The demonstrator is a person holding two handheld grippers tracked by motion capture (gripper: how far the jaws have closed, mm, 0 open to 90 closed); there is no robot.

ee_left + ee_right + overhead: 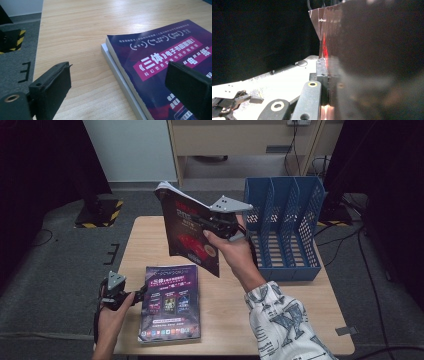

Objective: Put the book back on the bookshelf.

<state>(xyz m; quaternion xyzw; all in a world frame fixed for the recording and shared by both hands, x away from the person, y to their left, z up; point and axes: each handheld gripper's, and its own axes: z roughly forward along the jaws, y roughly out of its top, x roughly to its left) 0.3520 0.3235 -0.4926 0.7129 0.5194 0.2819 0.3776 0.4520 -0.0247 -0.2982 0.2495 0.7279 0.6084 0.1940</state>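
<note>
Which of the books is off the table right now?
The dark red-covered book, held upright in the air by the right claw. The purple-covered book lies flat on the table, on top of another one beside the open left claw.

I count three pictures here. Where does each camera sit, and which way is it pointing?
High view: above the person's side, looking forward and down on the wooden table; both forearms enter from below, the right gripper shut on a lifted dark book beside a blue file rack.
Left gripper view: riding the left gripper, looking along open jaws at the purple book.
Right gripper view: riding the right gripper, jaws clamped on the dark book.
Shared: the high and left gripper views both show the purple book.
</note>
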